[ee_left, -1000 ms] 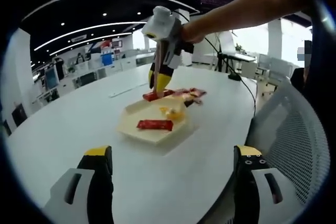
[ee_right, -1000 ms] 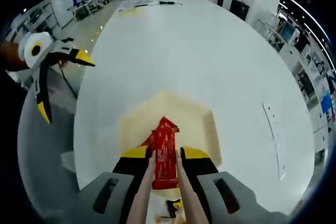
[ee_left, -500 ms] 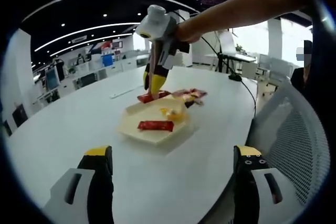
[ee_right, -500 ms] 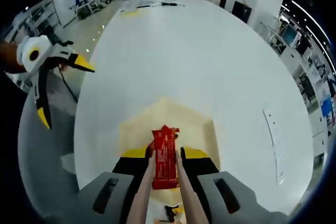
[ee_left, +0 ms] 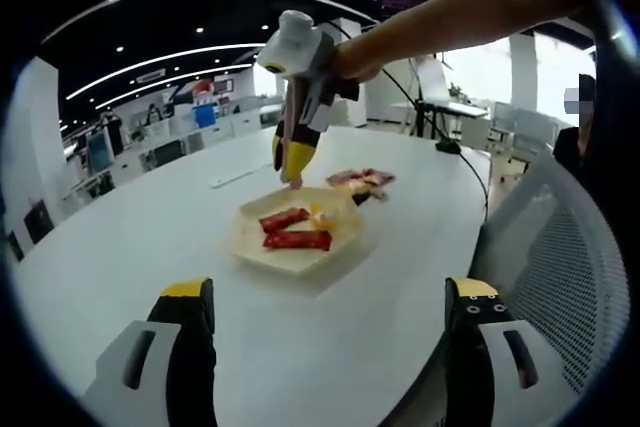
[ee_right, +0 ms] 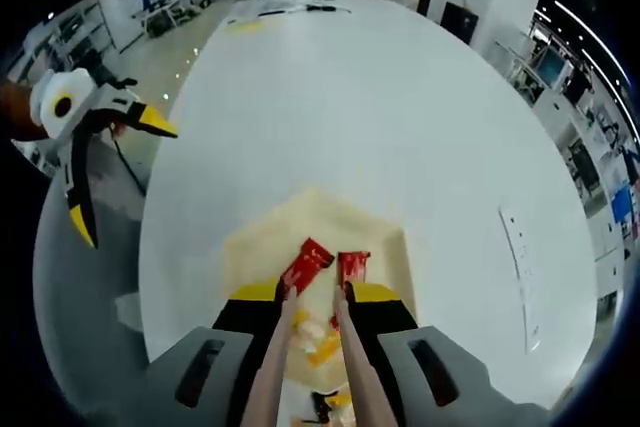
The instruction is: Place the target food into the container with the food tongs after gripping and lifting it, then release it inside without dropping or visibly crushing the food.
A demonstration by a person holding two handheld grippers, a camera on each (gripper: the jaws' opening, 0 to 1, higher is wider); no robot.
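The cream container (ee_left: 300, 255) sits mid-table, also seen right under my right gripper (ee_right: 313, 297) as the container (ee_right: 250, 247). Two red packets (ee_left: 283, 219) (ee_left: 296, 240) and a yellow piece (ee_left: 322, 215) lie inside it. The right gripper (ee_left: 293, 159) hangs above the container's far edge, shut on the food tongs (ee_right: 287, 322). The tong tips stand slightly apart with nothing between them, just over the red packets (ee_right: 305, 264) (ee_right: 352, 265). My left gripper (ee_left: 330, 292) is open and holds nothing, well short of the container.
A small pile of red and yellow packets (ee_left: 360, 180) lies on the white table (ee_left: 150, 227) beyond the container. A mesh chair (ee_left: 560, 267) stands at the right edge. The left gripper (ee_right: 118, 173) shows off the table's side. A flat strip (ee_right: 525, 267) lies on the table.
The red packet held in the tongs has dropped into the container beside the other one. The tong tips have spread slightly and the right gripper has risen a little. My left gripper stayed put.
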